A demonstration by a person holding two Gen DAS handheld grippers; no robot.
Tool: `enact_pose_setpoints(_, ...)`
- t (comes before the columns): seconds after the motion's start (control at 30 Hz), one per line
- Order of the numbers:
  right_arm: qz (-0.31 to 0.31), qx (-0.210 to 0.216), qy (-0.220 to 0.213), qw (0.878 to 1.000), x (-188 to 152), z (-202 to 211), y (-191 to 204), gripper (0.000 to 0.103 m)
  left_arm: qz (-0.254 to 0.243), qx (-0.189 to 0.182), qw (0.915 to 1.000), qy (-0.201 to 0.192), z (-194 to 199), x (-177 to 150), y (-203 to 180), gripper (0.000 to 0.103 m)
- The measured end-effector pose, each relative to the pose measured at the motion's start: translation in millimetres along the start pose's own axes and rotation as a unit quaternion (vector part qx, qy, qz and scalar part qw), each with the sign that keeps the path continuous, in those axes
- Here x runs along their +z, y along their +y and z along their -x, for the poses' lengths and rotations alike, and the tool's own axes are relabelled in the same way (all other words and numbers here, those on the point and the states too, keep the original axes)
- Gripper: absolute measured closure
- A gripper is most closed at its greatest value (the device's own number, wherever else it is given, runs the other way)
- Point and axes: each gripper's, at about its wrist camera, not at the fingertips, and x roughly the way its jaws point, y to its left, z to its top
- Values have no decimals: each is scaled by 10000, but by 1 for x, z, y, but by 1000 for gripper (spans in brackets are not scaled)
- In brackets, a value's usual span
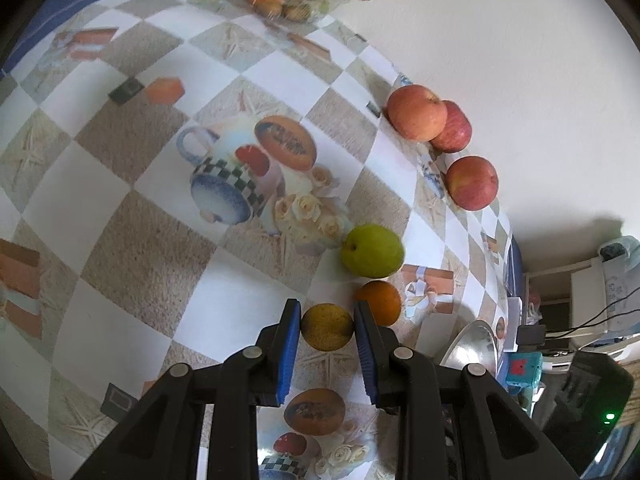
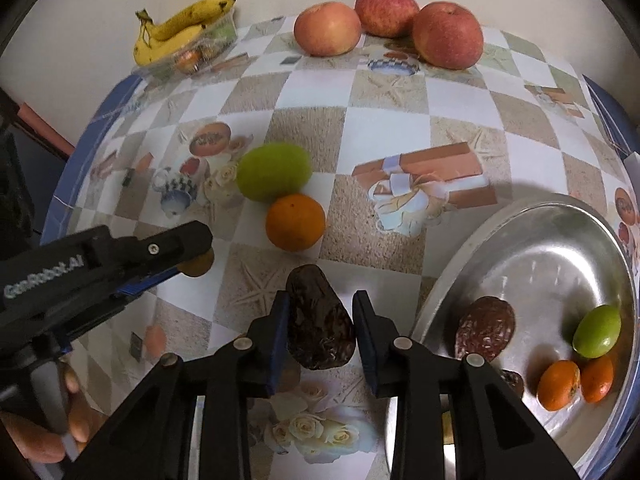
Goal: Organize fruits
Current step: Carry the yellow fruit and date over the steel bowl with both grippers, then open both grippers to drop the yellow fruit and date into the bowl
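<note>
1. Left gripper [image 1: 327,330]: narrowed around a small yellow-brown fruit [image 1: 327,327], both blue pads at its sides, low over the tabletop [image 1: 132,240].
2. Right gripper [image 2: 320,326]: partly open around a dark avocado [image 2: 320,320]; left pad touches it, right pad just apart.
3. Orange [image 2: 295,221] and green fruit [image 2: 274,171] lie just beyond.
4. Metal bowl [image 2: 532,248], near right, holds small fruits.
5. Three apples [image 2: 327,29] and bananas [image 2: 176,32] sit at the far edge by a white wall.
</note>
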Motion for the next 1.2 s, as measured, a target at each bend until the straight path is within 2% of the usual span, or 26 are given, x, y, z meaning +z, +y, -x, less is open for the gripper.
enact_pose_setpoints(0.23,-324,100,-512,9981,5,43,-21,70,-307,-207,9991,-225,17,-2,-22,74)
enact_pose_setpoints(0.37,-594,-150,-699,9957,4,62,-49,70,-658,-391,9968,-228,18,-10,-46,74)
enact_pose_setpoints(0.53,-1031,-706,-788,9890,-3,78,-94,70,-1184,-558,9914,-84,9,-26,-79,74)
enact_pose_setpoints(0.67,-1442,-790,-850,9827,-10,86,-130,70,-1727,-631,9829,63,-6,-44,-109,74)
enact_pose_setpoints(0.8,-1694,-805,-862,9785,-13,87,-152,70,-2389,-563,9693,179,-27,-61,-146,74)
enact_pose_setpoints(0.93,-1794,-761,-814,9775,-11,80,-160,70,-2753,-534,9593,335,-50,-72,-167,74)
enact_pose_setpoints(1.03,-1764,-698,-714,9792,-8,69,-162,70,-2901,-464,9549,437,-64,-77,-173,75)
enact_pose_setpoints(1.13,-1775,-841,-570,9789,-6,58,-165,70,-2920,-325,9545,518,-79,-78,-172,75)
enact_pose_setpoints(1.2,-1843,-760,-495,9787,-7,50,-169,70,-2879,-275,9555,575,-87,-78,-169,75)
